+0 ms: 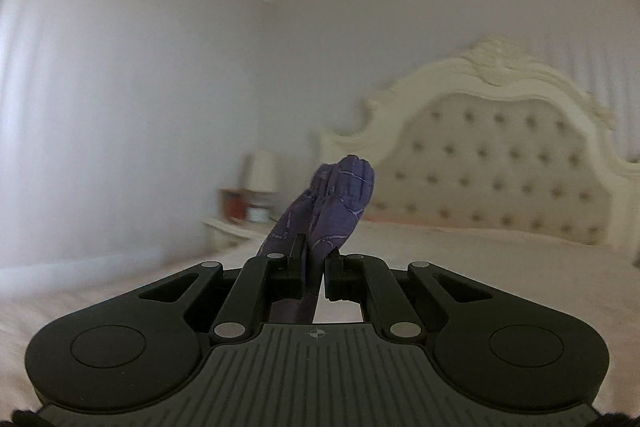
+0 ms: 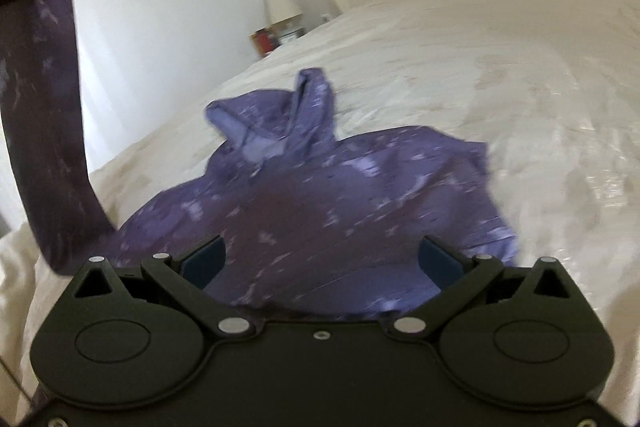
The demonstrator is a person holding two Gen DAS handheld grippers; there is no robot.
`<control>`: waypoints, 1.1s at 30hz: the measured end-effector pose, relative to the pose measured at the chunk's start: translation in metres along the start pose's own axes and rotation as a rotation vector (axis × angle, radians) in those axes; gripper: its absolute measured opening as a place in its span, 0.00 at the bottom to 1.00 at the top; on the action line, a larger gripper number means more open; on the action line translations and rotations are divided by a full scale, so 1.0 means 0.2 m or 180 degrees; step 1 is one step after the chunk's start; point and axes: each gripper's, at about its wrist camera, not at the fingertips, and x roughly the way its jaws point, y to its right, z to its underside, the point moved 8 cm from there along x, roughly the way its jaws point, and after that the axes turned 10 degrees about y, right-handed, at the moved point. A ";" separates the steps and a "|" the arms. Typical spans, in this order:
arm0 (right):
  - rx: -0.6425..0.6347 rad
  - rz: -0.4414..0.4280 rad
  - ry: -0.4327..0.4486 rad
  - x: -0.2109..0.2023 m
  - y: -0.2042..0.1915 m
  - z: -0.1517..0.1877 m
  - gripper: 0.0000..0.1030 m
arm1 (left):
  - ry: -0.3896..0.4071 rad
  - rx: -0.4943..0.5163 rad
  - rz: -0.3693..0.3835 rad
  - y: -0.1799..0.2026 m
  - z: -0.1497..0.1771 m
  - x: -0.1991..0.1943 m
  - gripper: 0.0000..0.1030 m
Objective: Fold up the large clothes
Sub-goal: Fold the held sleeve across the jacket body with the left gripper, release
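Left hand-held gripper, clenched on the purple sleeve, holds it up and taut at far left. The purple hoodie lies on the bed, hood toward the nightstand. Right hand-held gripper hovers released over its hem; open bedding lies rightward.

Purple patterned hoodie spread on the bed, 1 sleeve lifted high

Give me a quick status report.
Left gripper shut on hoodie sleeve, lifted. Right gripper open above purple hoodie. Hoodie body on bed. Nothing obstructing.
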 end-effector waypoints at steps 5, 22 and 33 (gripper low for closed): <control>0.0150 0.0186 0.0037 -0.01 0.11 -0.06 0.99 | -0.0275 -0.0213 0.0275 0.20 0.29 0.12 0.07; 0.0488 0.0524 -0.0082 0.01 0.34 -0.07 0.99 | -0.0928 -0.0264 0.0687 0.35 0.75 0.03 0.43; 0.0480 0.0320 -0.0056 0.04 0.31 -0.04 1.00 | -0.1196 0.0290 0.0272 0.08 0.90 -0.16 0.58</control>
